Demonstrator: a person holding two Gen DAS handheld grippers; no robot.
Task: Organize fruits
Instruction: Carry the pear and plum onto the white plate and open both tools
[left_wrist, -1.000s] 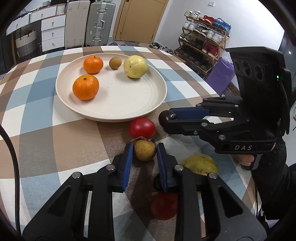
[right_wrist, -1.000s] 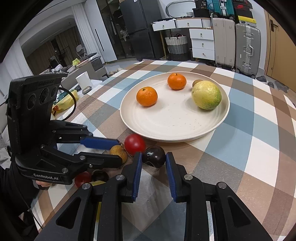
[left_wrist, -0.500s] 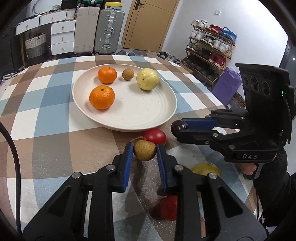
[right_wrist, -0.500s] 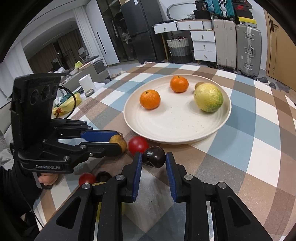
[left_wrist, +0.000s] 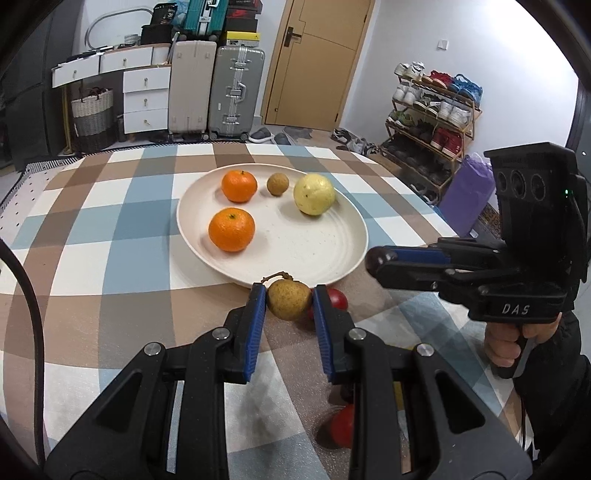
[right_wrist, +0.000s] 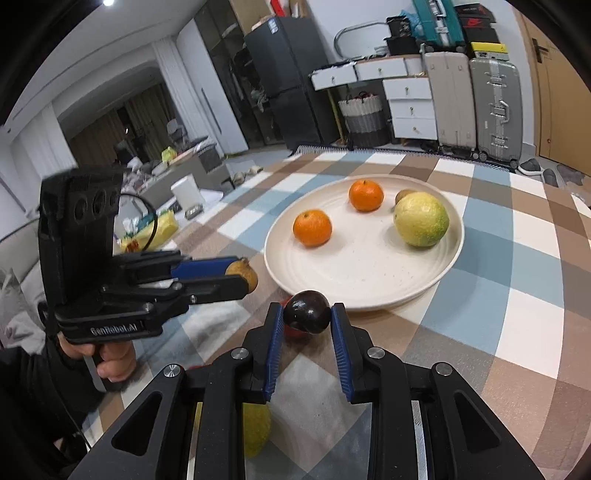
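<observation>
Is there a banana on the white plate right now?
No, the white plate holds two oranges, a small brown fruit and a yellow-green fruit.

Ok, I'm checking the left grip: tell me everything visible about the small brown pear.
The small brown pear is yellow-brown, speckled, with a curled dry stem on top. It sits roughly upright, clamped at its sides between the blue pads of the left gripper, just short of the white plate. Whether it touches the tablecloth cannot be told.

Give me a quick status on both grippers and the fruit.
Left hand-held gripper shut on small brown pear. Right hand-held gripper shut on dark plum. Both near plate rim; red fruit lies on table beneath, path looks clear.
</observation>
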